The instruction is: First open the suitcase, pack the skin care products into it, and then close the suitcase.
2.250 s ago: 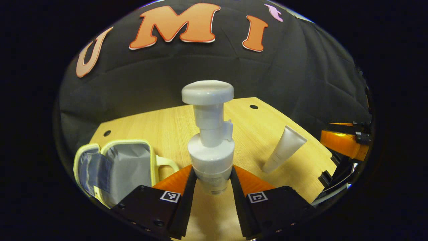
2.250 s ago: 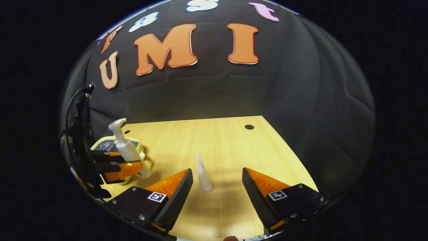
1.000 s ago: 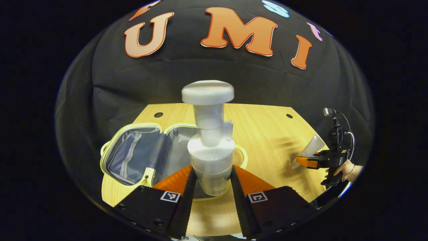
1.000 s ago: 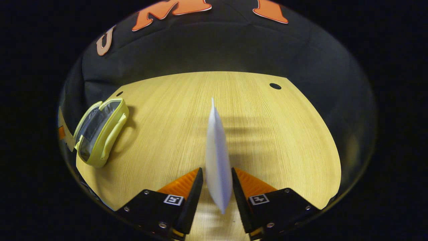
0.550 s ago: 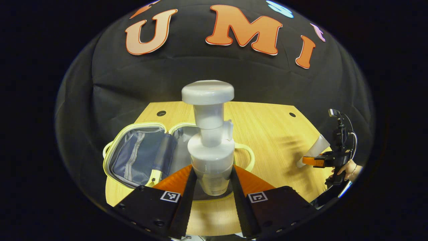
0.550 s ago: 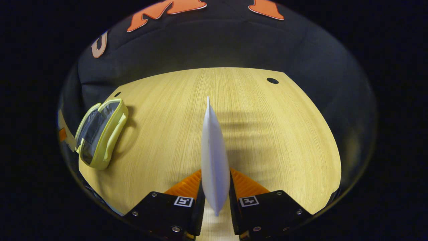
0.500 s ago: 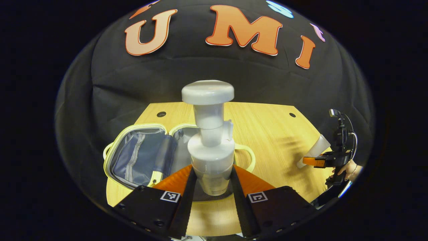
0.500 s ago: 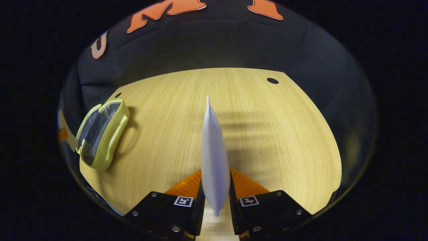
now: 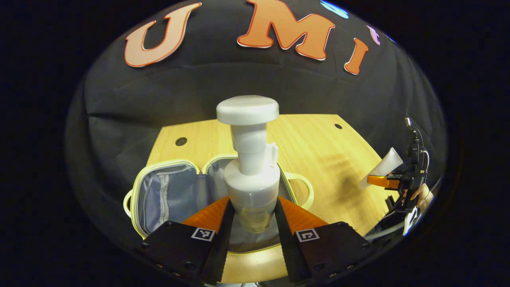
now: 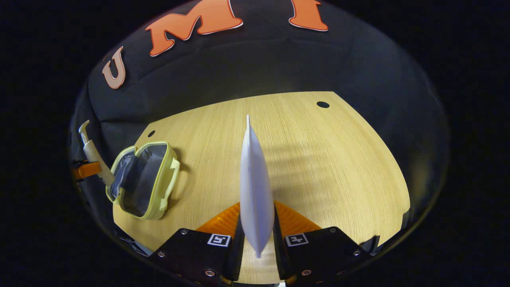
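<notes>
- In the left gripper view, the left gripper [image 9: 252,223] is clamped on a white foam pump bottle [image 9: 251,179]; both fingers press on its lower body and the bottle stands upright between them.
- The bottle hangs over the open suitcase [image 9: 171,195], a small pale-yellow zip case with a grey lining, lying opened flat on the wooden table [image 9: 318,151] near its left edge.
- The case's lid half lies to the left with a mesh pocket, and a loop handle [image 9: 305,189] sticks out on its right side.
- In the right gripper view, the right gripper [image 10: 257,235] is closed on a white tube [image 10: 255,191]; both fingers squeeze its lower part and its flat crimped end points away from the camera.
- The tube is held above the table's middle, clear of the wood.
- In the left gripper view, the right gripper [image 9: 384,180] shows with the tube [image 9: 382,169] near the table's right edge, a hand [image 9: 420,195] behind it.
</notes>
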Demonstrator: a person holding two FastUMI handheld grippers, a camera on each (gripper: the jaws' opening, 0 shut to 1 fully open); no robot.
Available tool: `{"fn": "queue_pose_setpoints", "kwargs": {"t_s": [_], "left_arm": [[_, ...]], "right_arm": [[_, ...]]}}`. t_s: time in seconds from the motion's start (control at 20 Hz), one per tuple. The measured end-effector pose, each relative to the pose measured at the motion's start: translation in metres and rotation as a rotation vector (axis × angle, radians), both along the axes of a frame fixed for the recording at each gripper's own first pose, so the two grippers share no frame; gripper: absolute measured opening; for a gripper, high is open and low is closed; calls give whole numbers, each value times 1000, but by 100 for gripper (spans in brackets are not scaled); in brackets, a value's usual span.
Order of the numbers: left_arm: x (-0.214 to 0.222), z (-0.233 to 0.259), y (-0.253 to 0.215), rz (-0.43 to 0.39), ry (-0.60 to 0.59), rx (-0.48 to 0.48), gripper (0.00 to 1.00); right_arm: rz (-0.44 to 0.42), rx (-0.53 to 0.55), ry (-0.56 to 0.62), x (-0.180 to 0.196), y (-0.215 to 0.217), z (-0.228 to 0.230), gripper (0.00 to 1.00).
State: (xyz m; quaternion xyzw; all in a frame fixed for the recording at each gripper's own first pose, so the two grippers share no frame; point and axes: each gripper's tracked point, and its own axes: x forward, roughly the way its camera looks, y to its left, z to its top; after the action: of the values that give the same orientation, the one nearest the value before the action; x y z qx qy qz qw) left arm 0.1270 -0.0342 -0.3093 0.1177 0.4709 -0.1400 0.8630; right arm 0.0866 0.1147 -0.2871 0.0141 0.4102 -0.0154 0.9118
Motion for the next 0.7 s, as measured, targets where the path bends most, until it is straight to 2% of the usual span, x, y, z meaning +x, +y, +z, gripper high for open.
{"fn": "queue_pose_setpoints", "kwargs": {"t_s": [0.05, 0.1, 0.15, 0.25, 0.35, 0.4, 0.45, 0.7], "left_arm": [[1, -5, 3, -20, 48, -6, 59], [0, -10, 6, -34, 97, -4, 58], [1, -18, 9, -50, 147, -2, 59], [3, -37, 10, -57, 241, -4, 59], [10, -57, 9, -43, 318, 1, 59], [15, -67, 7, -40, 349, 2, 59], [19, -78, 7, -29, 374, 10, 59], [16, -127, 7, -16, 507, 65, 59]], "right_arm": [[-5, 4, 2, -5, 3, 2, 36], [-12, 6, 1, -10, 6, 5, 31], [-18, 9, -3, -14, 9, 7, 36], [-34, 11, -5, -22, 10, 8, 36], [-58, 11, 8, -33, 10, 5, 36], [-67, 15, 18, -39, 10, 4, 31], [-74, 17, 25, -44, 10, 4, 36], [-110, 4, 42, -60, 1, 4, 36]]}}
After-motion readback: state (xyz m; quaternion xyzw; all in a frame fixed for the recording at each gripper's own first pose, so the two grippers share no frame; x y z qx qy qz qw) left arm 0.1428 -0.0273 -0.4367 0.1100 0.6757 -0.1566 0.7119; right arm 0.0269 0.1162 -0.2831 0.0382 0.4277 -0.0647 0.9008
